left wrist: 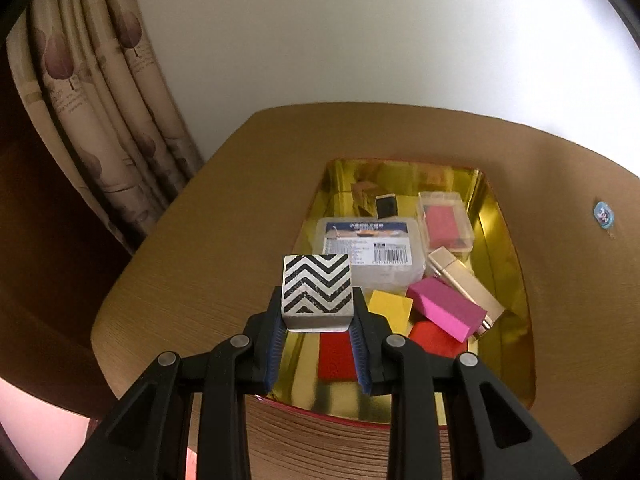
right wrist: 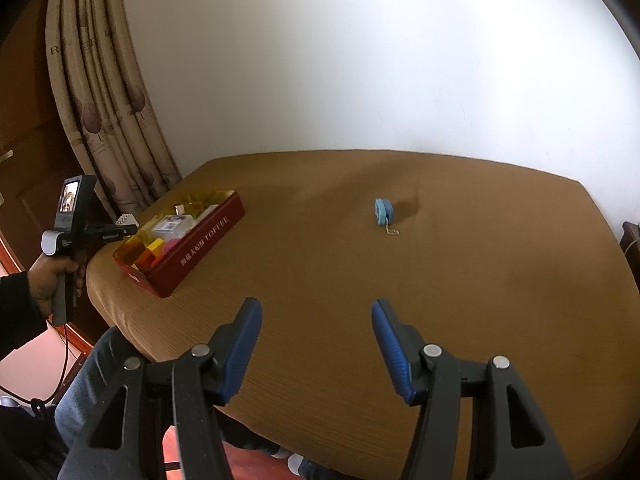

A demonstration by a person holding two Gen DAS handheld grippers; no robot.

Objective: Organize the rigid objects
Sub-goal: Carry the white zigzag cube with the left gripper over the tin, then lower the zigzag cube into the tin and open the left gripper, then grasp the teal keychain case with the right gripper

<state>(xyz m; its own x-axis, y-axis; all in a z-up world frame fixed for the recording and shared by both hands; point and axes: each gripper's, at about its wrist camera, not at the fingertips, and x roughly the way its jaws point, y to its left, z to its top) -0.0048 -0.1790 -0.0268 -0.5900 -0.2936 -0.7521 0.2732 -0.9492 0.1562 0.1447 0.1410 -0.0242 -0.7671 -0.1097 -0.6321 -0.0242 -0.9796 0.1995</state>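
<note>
- Two views to call, left wrist first: the left tongs (left wrist: 318, 312) are pinching a zigzag block (left wrist: 317, 290), black chevrons on white, blue pads pressed to both its sides.
- That block hangs over the near end of an open tin (left wrist: 516, 280) with a shiny gold inside, sitting on the brown surface (left wrist: 192, 248).
- Packed in the tin: a clear box with a barcode label (left wrist: 370, 250), a small clear case with a red insert (left wrist: 444, 220), a gold tube (left wrist: 466, 280), a pink block (left wrist: 446, 308) leaning against that tube, a yellow block (left wrist: 390, 308) and red blocks (left wrist: 338, 356) nearest the camera.
- Off to the right, a small round blue thing (left wrist: 603, 213) lies on the surface, well apart from the tin.
- A patterned curtain (left wrist: 100, 120) hangs at the left.
- Over to the right wrist view: the right tongs (right wrist: 316, 312) are spread wide, nothing between them, hovering over bare surface (right wrist: 460, 280).
- Far left, a hand (right wrist: 52, 280) grips the left tongs' handle, with the zigzag block (right wrist: 127, 220) at the tin's (right wrist: 200, 240) far corner.
- The blue round thing (right wrist: 384, 211), with a short chain, rests alone mid-surface.
</note>
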